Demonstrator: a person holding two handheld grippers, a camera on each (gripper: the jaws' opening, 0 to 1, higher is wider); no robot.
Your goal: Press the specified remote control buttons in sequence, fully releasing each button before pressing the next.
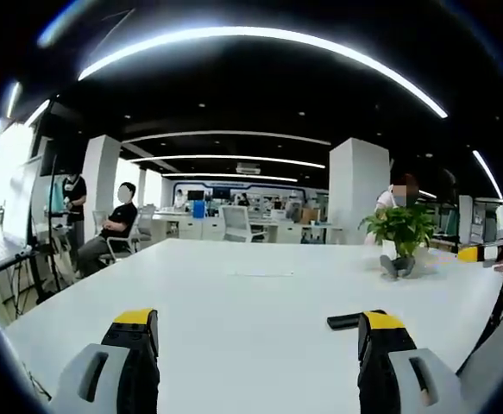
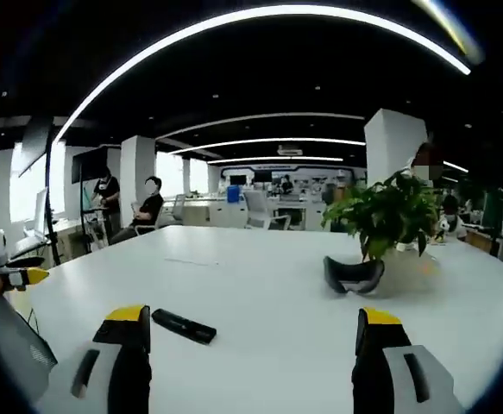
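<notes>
In the left gripper view the left gripper point(image 1: 260, 332) rises from the bottom edge with its two yellow-tipped jaws spread wide apart and nothing between them. They hang above a large white table point(image 1: 234, 302) that fills the lower half of the frame. The black remote control point(image 1: 344, 321) lies flat on the table at lower right of centre, just beside the inner edge of the right-hand jaw and partly hidden by it. Further back on the right stands a potted plant point(image 1: 399, 231). At the far right edge, around mid-height, the other gripper's yellow tip pokes in.

In the right gripper view the right gripper point(image 2: 253, 332) likewise comes up from the bottom with its jaws set wide apart, holding nothing. The remote control point(image 2: 183, 326) lies on the table point(image 2: 260, 276) at lower left of centre, angled, just to the right of the left-hand jaw's tip and clear of it. The potted plant point(image 2: 387, 216) sits right of centre, with a dark curved object point(image 2: 353, 276) at its base. At the far left edge the left gripper shows small, held by a hand.

Behind the table, at left in both views, a seated person point(image 2: 147, 210) and a standing person point(image 2: 106, 200) are in an open office with white pillars and long ceiling lights
</notes>
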